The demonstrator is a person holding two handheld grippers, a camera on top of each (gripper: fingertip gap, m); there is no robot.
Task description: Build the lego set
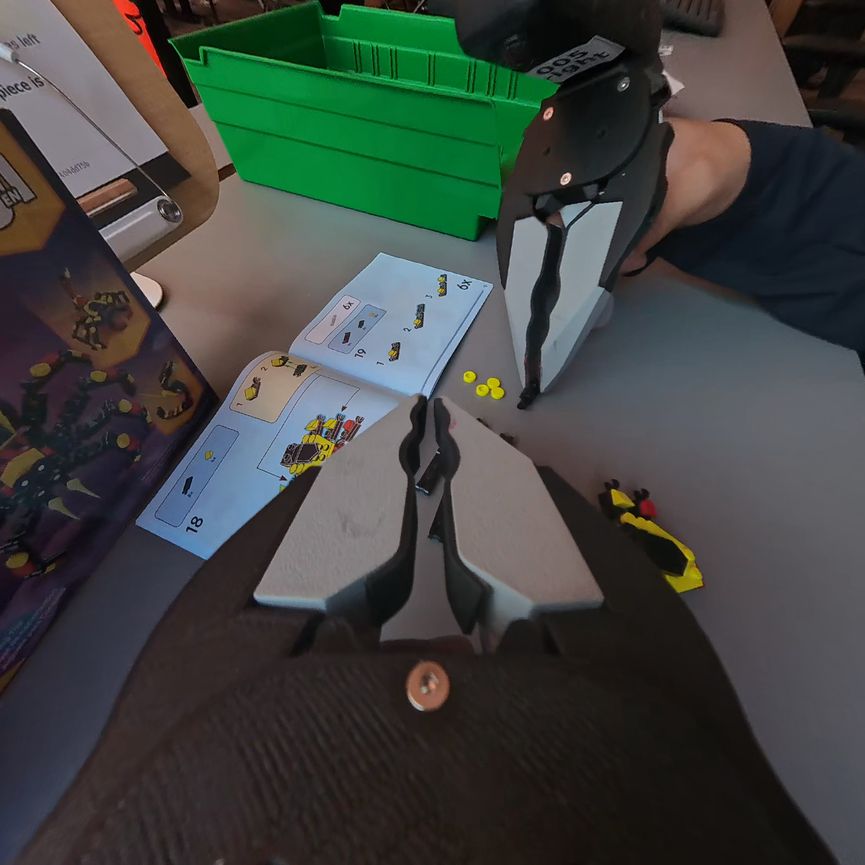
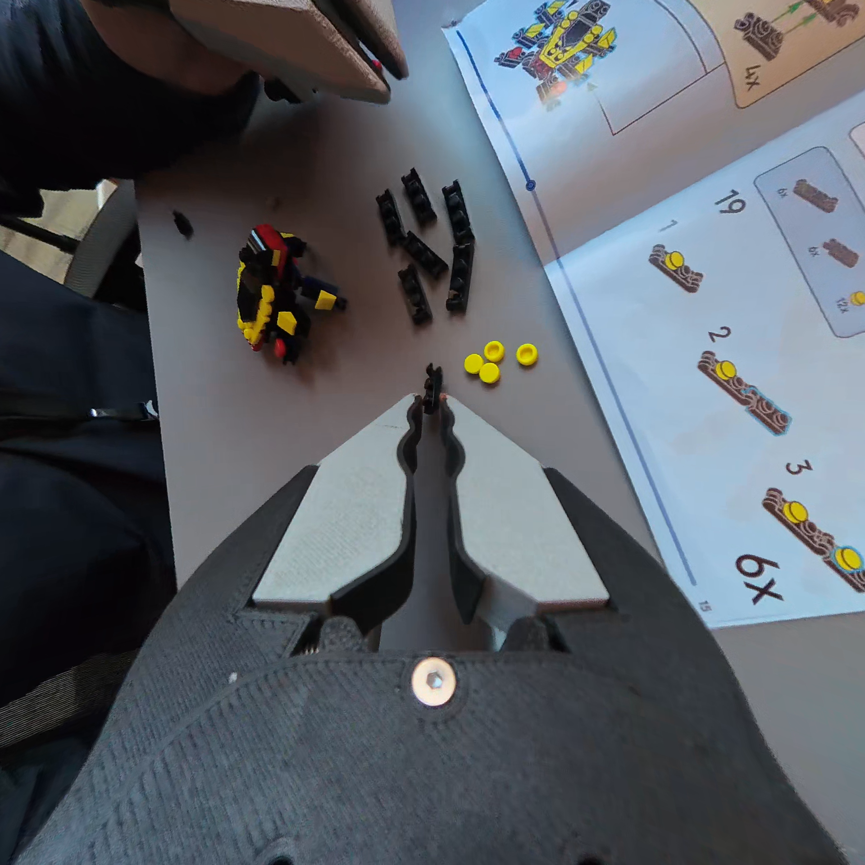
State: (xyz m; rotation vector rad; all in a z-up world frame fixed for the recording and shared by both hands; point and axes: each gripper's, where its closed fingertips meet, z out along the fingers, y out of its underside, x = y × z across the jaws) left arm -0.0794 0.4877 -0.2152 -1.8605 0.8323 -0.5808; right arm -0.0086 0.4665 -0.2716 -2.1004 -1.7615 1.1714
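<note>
My right gripper (image 2: 430, 398) is shut on a small black lego piece (image 2: 433, 386), held just above the grey table beside several yellow round tiles (image 2: 491, 362). In the left wrist view it (image 1: 531, 388) points down with the piece (image 1: 524, 400) at its tip, next to the tiles (image 1: 487, 386). My left gripper (image 1: 428, 401) has its jaws almost together with nothing seen between them. It hovers over several black plates (image 2: 430, 243). The partly built yellow, black and red model (image 2: 271, 290) lies on the table to the side and also shows in the left wrist view (image 1: 655, 538).
The open instruction booklet (image 1: 327, 398) lies flat beside the pieces. A green bin (image 1: 351, 131) stands behind it. The lego box (image 1: 70, 398) and a clipboard stand (image 1: 117, 117) are at the left. A person's arm (image 1: 749, 210) holds the right gripper. A stray black piece (image 2: 181, 224) lies near the table edge. Spacing between my two grippers at the tips: around 10 centimetres.
</note>
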